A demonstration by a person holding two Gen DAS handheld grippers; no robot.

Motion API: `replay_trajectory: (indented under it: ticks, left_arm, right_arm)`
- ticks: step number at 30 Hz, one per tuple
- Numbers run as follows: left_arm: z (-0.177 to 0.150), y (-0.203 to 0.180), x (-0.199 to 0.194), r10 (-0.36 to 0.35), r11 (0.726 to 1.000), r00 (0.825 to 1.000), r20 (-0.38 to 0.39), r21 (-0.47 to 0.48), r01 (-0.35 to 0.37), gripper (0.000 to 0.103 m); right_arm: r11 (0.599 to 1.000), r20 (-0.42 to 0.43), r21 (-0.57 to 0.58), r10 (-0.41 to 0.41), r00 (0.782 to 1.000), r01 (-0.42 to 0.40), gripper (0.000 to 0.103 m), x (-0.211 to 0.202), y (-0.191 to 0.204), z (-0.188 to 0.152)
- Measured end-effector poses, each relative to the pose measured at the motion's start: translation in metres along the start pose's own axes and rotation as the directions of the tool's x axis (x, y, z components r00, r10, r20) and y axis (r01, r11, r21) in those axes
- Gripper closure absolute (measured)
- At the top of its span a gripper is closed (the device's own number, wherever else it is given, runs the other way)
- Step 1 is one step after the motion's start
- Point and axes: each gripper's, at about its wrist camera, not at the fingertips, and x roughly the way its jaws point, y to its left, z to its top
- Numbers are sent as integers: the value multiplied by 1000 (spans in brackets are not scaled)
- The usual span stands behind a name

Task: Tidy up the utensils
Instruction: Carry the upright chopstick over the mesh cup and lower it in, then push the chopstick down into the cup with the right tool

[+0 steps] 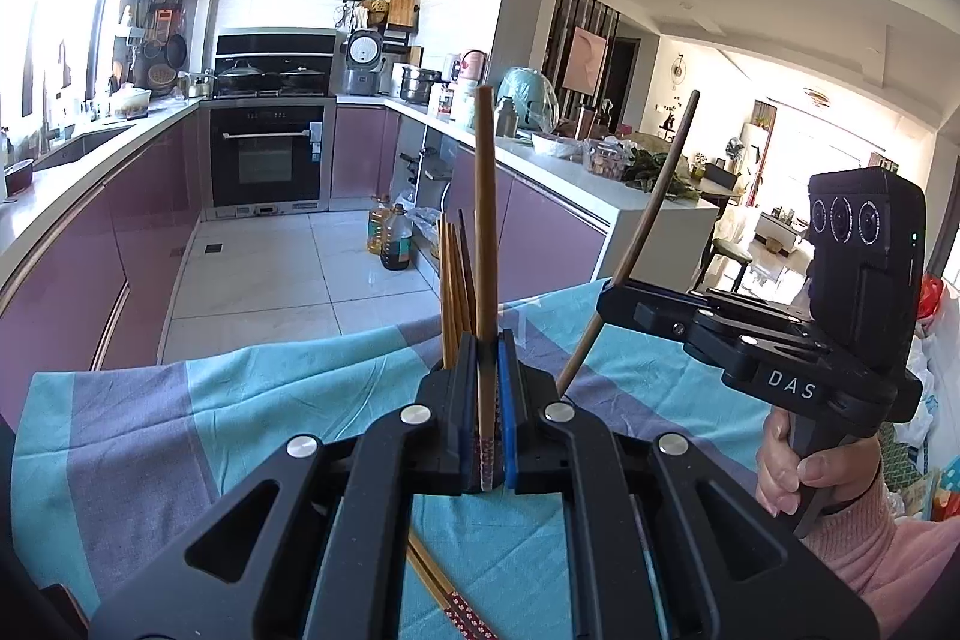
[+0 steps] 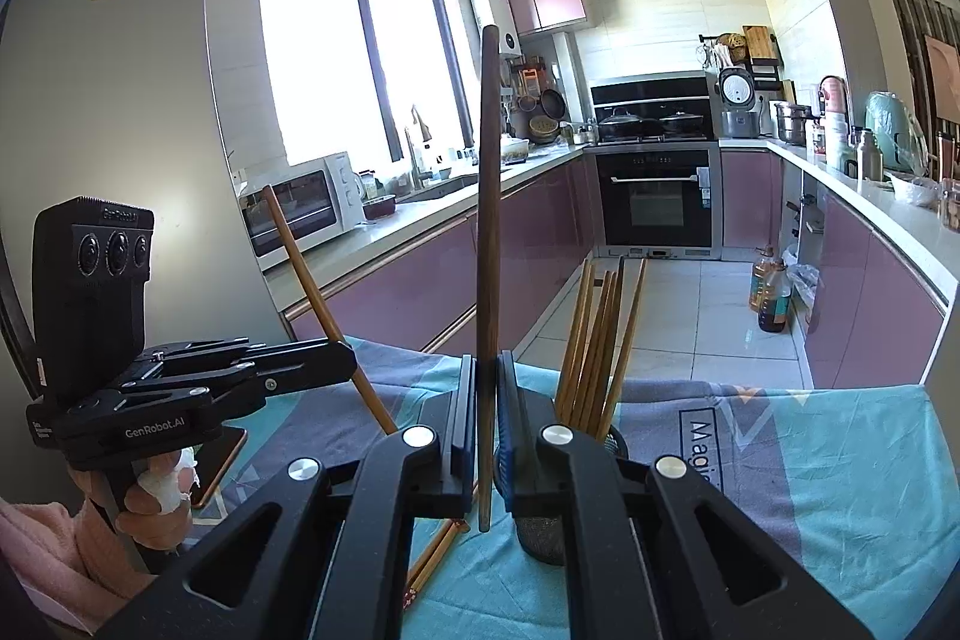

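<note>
Each pair of tongs was clamped shut on a single chopstick. The left tongs gripped a light wooden chopstick near its patterned lower end, its long axis standing almost upright. The right tongs pinched a darker chopstick, also close to upright in its own view and leaning when seen from the left wrist.

The relation that mattered was the mesh holder, a dark basket standing on the desk with a bunch of chopsticks already upright in it. It stood just beyond and slightly right of the right tongs, partly hidden behind the right jaw. From the left wrist the same bunch rose just behind and left of the left tongs. Both held sticks were thus near the holder and roughly parallel to those inside it, and I could not say which hand was nearer. The likely next move was to lower a stick, end first, into the basket.

Two more patterned chopsticks lay flat on the desk beneath the tongs, not yet collected.

The desk was covered by a teal and grey cloth, wrinkled. Beyond it lay a kitchen with mauve cabinets, a built-in oven, a microwave and a bright window.
</note>
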Motion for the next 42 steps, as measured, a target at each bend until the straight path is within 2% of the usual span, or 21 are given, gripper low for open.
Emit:
replay_trajectory:
  ticks: [23, 42]
  left_arm:
    - [19, -7, -10, -3, 999, 998, 58, 35, 1, 95]
    - [22, -10, -1, 11, 999, 1000, 3, 37, -11, 95]
  right_arm:
    - [1000, 39, -6, -29, 999, 29, 97, -2, -2, 10]
    - [999, -2, 17, -48, 999, 48, 97, 17, -10, 11]
